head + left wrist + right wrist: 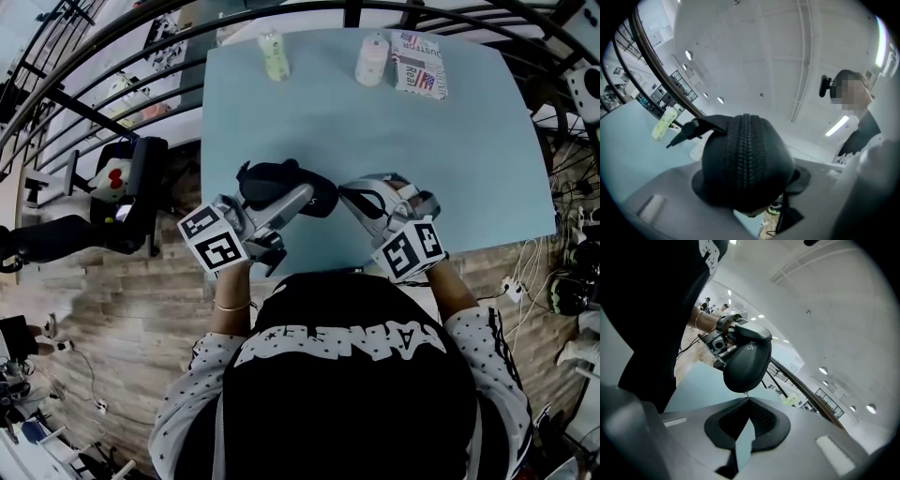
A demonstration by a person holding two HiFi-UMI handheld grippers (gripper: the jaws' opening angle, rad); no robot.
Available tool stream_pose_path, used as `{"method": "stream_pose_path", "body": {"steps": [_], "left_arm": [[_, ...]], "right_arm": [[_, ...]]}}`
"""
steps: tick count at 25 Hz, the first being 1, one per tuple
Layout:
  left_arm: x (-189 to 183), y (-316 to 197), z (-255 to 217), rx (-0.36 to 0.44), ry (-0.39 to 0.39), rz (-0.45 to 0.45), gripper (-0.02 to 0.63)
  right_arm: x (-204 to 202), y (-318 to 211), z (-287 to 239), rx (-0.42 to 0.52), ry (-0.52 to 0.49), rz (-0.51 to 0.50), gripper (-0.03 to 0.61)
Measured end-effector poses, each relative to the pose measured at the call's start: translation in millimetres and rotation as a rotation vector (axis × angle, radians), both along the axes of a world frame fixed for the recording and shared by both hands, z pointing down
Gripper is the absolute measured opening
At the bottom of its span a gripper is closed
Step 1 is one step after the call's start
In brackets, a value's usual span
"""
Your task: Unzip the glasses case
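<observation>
Glasses case [279,180]: black, likely light, stiff-shelled and slick. Held over counter [375,131] near edge, clamped in left gripper [298,199]. Right gripper [349,195] clenched, apparently on zip pull [747,393], the best hold.

1. A pale blue table [375,141] fills the head view from its centre toward 12 o'clock;
2. wood-plank floor [141,309] lies off the table's edge at 8 o'clock; loose cables [525,272] trail across it at 3 o'clock;
3. in the left gripper view a curved black railing [658,74] sweeps down at 10 o'clock;
4. a white ceiling [754,56] spans overhead; round recessed lights [688,55] sit at 10 o'clock; a strip light [841,125] glows at 3 o'clock.
</observation>
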State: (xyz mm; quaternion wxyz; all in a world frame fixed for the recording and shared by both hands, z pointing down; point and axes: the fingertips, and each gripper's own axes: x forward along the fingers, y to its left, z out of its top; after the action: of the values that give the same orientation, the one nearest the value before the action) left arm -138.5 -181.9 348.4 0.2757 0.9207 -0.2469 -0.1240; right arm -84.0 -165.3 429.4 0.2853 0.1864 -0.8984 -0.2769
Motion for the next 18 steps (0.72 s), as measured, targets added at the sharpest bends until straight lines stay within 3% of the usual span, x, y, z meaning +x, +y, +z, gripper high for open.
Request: {"method": "stream_pose_path", "body": {"steps": [9,18], "left_arm": [[4,1,11,-0.037,-0.036,0.019,0.0],[5,0,18,-0.055,-0.057,0.028,0.0]], "right_arm": [[1,1,7,0.126,0.148,-0.02,0.005],[-2,-3,8,0.126,0.153,-0.019,0.005]]}}
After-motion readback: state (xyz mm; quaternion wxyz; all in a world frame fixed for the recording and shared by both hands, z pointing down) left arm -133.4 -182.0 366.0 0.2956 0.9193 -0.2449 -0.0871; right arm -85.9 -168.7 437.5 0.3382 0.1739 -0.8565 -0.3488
